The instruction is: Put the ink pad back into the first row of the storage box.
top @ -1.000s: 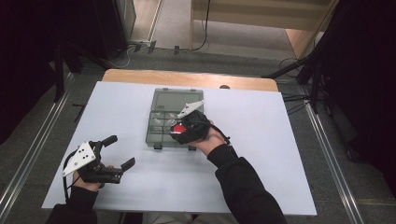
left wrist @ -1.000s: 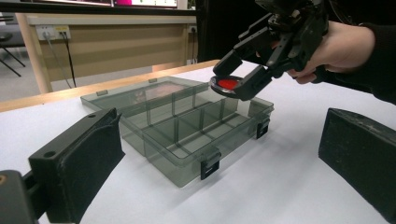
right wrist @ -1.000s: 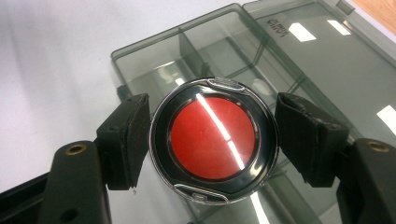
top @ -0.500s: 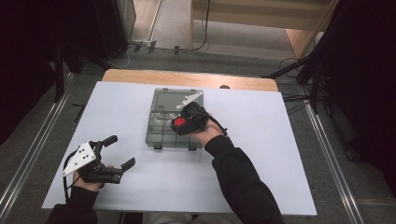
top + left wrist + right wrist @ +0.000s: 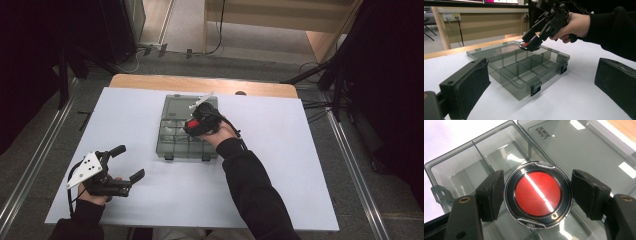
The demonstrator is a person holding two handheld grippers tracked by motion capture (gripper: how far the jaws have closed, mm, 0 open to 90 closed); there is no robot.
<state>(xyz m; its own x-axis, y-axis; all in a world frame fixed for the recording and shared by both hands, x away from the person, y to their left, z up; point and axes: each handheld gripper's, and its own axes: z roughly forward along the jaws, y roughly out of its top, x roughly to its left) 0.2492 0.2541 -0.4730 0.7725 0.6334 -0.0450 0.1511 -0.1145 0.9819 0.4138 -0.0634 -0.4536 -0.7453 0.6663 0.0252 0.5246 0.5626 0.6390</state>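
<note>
Right gripper (image 5: 537, 195) clamped on round red disc (image 5: 538, 194), flat face toward its camera. Open grey box (image 5: 176, 131) below it, compartments look empty. Left gripper (image 5: 127, 162) open, holding nothing.

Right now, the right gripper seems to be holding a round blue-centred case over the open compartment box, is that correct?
Not quite: the round case has a red centre, not blue, as the right gripper view shows. The rest stands: the right gripper holds it between its jaws over the open compartment box.
</note>
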